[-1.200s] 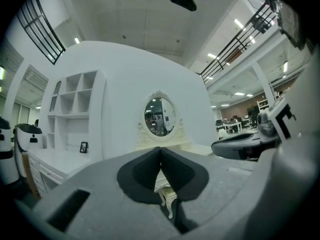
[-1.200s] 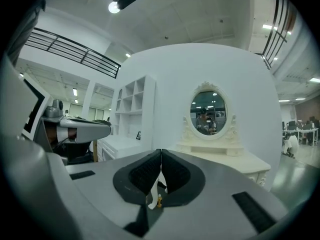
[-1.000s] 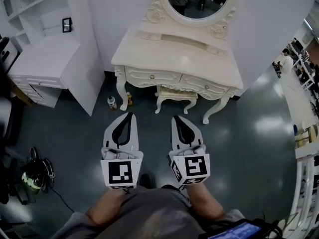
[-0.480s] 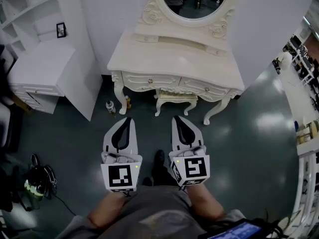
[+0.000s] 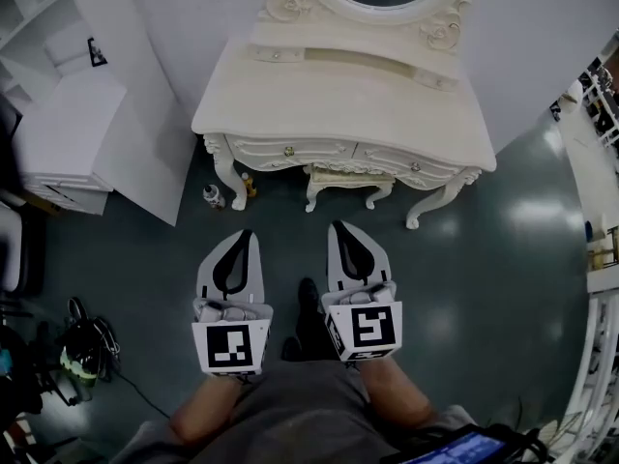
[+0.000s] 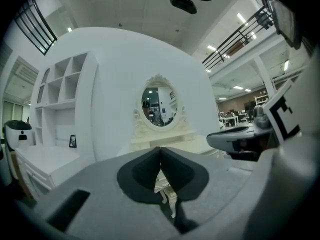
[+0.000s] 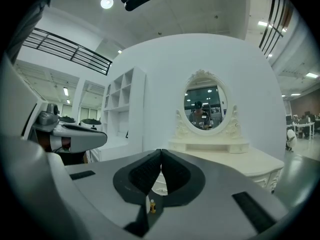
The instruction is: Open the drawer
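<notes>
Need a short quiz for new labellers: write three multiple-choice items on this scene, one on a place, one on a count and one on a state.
1. Where does the stool stand?
A. Under the dressing table
B. On the white desk
C. Behind the person

2. How many drawers sit in the front just under the tabletop?
A. One
B. Two
C. Five

3. How do the left gripper's jaws stand?
A. Wide apart
B. Shut on a drawer knob
C. Shut, with nothing between them

Answers:
1 A: the stool's seat and legs show between the table's legs.
2 B: two fronts lie side by side, each with one knob.
3 C: in the left gripper view the pads meet, and the table is well ahead of them.
</notes>
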Demonstrator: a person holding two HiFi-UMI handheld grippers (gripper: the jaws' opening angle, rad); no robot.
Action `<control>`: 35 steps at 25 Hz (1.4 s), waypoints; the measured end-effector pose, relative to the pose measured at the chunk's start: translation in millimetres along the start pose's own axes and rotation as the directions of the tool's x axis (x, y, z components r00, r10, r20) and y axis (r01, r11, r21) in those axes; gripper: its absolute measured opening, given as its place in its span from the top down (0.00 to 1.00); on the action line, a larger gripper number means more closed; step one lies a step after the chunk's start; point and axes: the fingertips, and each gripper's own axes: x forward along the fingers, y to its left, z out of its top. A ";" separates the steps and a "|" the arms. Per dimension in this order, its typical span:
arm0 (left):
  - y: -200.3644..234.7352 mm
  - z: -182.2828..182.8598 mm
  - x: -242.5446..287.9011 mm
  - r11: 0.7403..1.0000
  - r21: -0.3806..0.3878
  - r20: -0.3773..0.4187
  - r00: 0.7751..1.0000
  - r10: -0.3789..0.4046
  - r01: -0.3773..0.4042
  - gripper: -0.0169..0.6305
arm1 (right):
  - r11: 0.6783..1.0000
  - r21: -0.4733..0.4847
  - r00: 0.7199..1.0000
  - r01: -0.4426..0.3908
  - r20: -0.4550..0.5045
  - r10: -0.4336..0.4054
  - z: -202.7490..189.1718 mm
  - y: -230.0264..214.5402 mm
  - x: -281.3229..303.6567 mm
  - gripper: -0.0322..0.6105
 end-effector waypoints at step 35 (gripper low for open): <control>118.6 1.1 236.4 0.999 -0.026 -0.071 0.997 0.022 -0.024 0.95 | 1.000 0.002 0.999 0.010 -0.052 -0.010 0.7 -81.6 260.0 0.93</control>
